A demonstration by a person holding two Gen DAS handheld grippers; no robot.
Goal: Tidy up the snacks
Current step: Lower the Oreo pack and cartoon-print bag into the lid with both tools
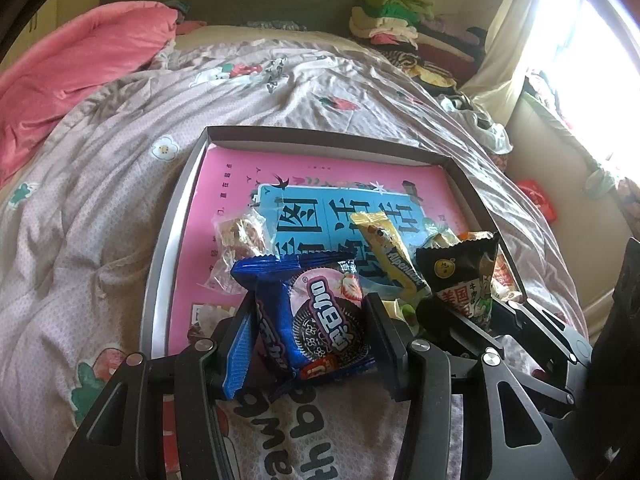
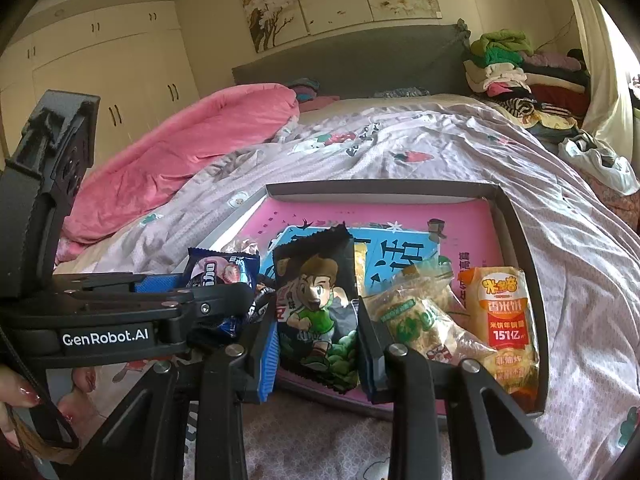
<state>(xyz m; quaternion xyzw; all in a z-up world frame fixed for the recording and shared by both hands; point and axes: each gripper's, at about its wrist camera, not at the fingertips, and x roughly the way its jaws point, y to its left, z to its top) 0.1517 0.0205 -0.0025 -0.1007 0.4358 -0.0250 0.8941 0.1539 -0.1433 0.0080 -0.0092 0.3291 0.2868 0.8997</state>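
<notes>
Pink quilt (image 1: 72, 68), folded clothes (image 2: 508, 68)

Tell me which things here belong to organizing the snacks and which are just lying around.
Part of the job:
- blue cookie pack
- black snack packet
- orange rice cracker bag
- yellow candy stick
- shallow box

Just lying about:
- pink duvet
- pile of clothes

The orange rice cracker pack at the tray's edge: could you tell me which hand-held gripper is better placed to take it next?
Neither is free, but the right hand-held gripper is nearer the orange rice cracker pack; it holds the black snack pack.
</notes>
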